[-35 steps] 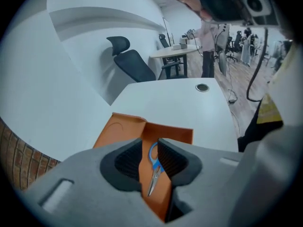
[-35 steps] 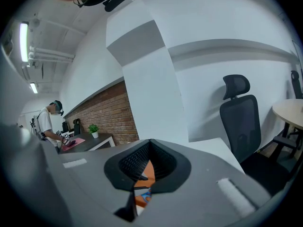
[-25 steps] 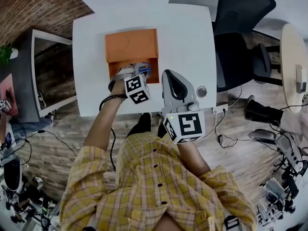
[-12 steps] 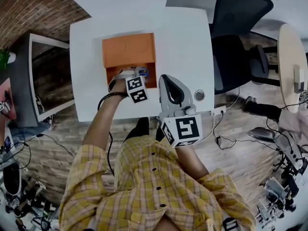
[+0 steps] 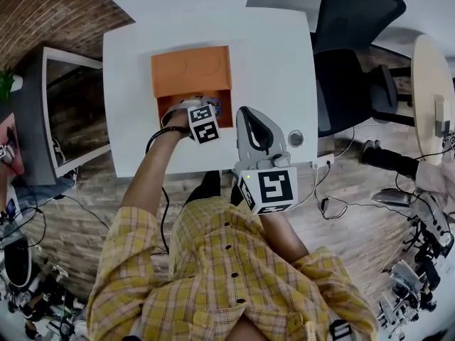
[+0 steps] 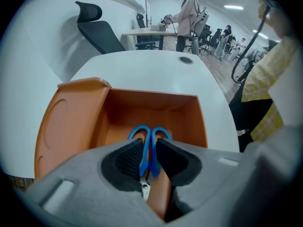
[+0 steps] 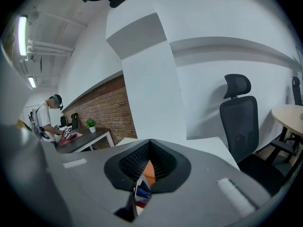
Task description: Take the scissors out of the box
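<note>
The left gripper (image 6: 150, 144) has sunk deeper into the orange box (image 6: 156, 110) on the white worktop (image 5: 270, 62) and points steeply down; its jaws have just been closing, and the pads now stand narrow, one on each side of the blue handles of the scissors (image 6: 150, 132), which lie on the box floor. The grasp looks made, so lifting them clear is probably next; the right gripper (image 7: 149, 148) waits near the box, jaws together on nothing.
</note>
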`<state>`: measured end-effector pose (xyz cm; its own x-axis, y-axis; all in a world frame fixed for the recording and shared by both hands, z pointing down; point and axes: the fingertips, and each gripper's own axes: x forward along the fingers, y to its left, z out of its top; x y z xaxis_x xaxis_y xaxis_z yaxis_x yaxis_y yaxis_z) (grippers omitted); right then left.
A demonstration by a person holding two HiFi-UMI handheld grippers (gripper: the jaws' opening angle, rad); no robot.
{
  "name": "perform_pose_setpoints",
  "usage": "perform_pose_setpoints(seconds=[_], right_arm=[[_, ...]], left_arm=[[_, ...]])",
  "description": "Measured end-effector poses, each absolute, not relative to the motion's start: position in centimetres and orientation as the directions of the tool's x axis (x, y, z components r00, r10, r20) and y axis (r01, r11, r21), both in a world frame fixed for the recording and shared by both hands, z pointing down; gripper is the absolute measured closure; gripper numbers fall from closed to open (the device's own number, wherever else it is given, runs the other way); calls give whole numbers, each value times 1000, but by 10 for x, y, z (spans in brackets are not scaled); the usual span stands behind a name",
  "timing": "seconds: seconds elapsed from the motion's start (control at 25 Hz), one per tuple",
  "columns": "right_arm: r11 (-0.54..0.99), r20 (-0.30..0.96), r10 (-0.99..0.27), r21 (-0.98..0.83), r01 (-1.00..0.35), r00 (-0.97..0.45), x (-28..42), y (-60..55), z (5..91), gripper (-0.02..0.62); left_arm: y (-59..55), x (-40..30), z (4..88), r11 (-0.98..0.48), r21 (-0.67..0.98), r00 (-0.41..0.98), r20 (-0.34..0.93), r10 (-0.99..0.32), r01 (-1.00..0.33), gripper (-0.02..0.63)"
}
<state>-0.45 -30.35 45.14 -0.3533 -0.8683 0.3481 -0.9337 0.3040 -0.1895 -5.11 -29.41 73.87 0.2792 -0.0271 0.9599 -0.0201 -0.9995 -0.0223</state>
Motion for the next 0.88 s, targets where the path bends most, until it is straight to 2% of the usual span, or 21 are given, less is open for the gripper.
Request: perform_pose_setpoints(seconds=[0.12,0.44,0.88], right_arm=[[303,342,-873,-178,-936,-348,-3,-304,447,591],[299,322,-885,-159,-941,-336,6,-300,439,591],[323,300,-884,-164,-932,-359,5,-290,429,591]], left_arm=[[-292,-51,738,-1000,-20,278,960,-19,-1,520],[-289,-50,729,-998,-25,311,949,-42,-58,522],[-289,-59,695,-980,-97,359,920,-156,-176,522]])
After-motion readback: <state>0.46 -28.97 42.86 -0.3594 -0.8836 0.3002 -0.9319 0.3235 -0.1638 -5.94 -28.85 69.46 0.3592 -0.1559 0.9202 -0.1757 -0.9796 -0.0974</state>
